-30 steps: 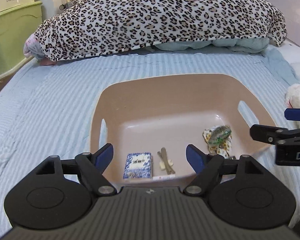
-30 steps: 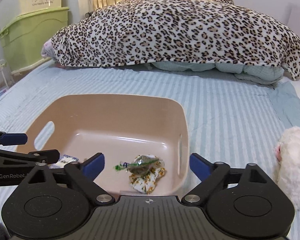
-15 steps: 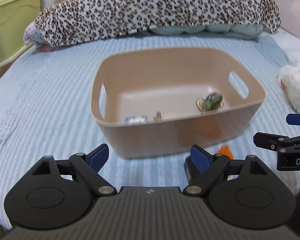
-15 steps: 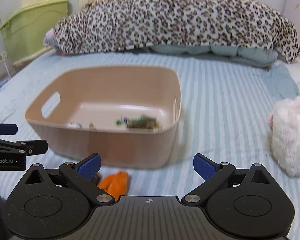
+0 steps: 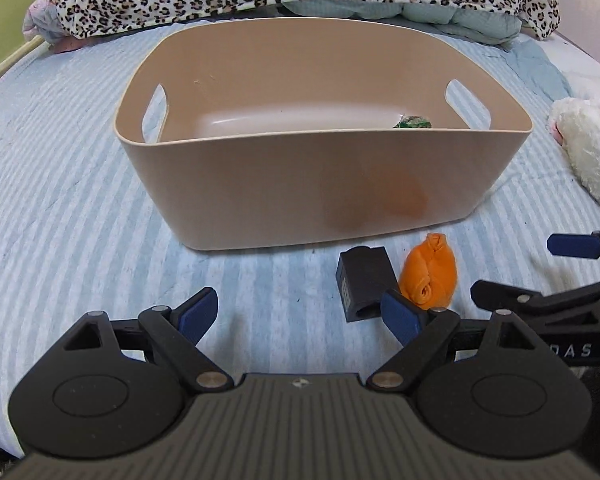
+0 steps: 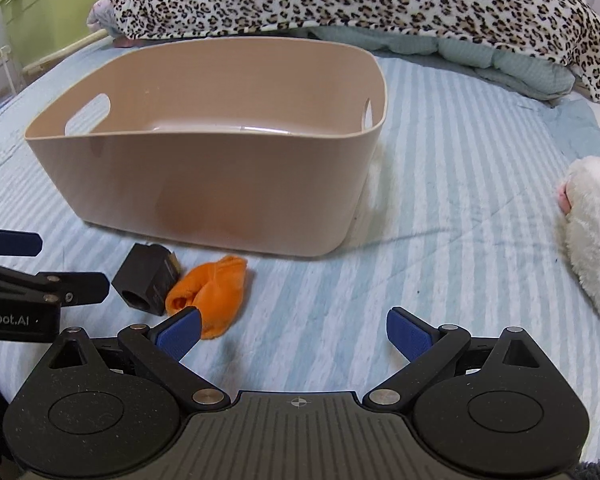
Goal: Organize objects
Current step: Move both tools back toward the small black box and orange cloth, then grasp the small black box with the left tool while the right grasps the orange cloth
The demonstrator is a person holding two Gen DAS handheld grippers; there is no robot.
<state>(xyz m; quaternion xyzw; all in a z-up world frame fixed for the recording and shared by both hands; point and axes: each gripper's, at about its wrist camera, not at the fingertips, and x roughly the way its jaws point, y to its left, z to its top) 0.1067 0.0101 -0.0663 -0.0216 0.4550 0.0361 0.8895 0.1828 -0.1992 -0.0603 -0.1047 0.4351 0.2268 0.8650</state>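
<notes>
Orange sock (image 6: 210, 292) touches right claw's (image 6: 294, 332) left fingertip.

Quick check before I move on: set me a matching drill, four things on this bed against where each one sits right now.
Things:
1. orange cloth
2. black block
3. white plush toy
4. green wrapped item

Places:
A. inside the beige bin
B. on the bedsheet in front of the bin, nearest the right gripper and its left finger
C. far right of the bed, clear of the bin
D. on the bedsheet in front of the bin, just left of the orange cloth

Pairs: 1-B, 2-D, 3-C, 4-A
</notes>
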